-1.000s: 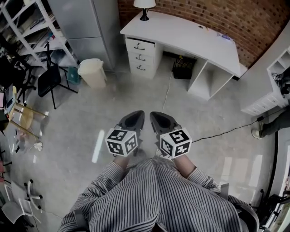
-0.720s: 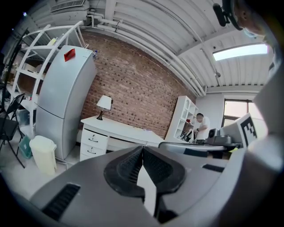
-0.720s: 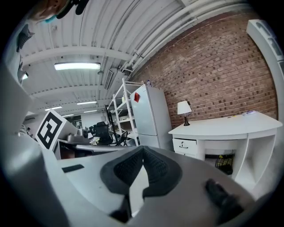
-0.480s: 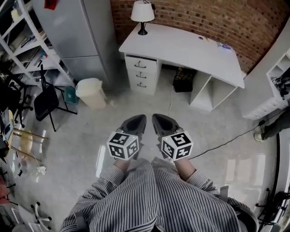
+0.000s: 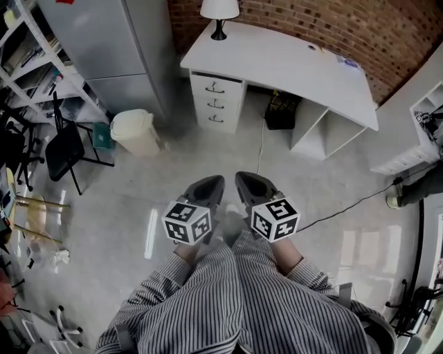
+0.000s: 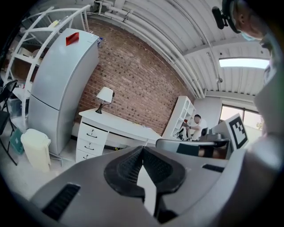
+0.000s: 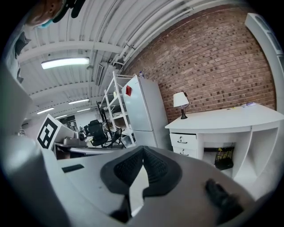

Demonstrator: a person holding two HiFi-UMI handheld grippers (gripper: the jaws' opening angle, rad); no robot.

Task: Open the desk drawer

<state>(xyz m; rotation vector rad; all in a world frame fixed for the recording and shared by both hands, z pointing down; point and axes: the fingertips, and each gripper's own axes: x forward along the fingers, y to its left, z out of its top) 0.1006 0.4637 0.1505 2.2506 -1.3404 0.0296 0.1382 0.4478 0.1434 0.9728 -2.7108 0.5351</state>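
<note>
A tall grey fridge stands left of the white bench, against the brick wall. One cream bin and one black folding chair sit off to the left, clear of the open floor before the bench, where one cable trails. Three closed drawers stack under the bench's left end, below one lamp. The left gripper and the right gripper are closed on nothing, side by side, well short of the drawers

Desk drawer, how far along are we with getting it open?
Nothing is done: all three drawers sit flush in the desk. In hand, nothing: the left gripper and right gripper are shut and empty, over bare floor short of the desk. Left: reach a handle, grip it, pull.
</note>
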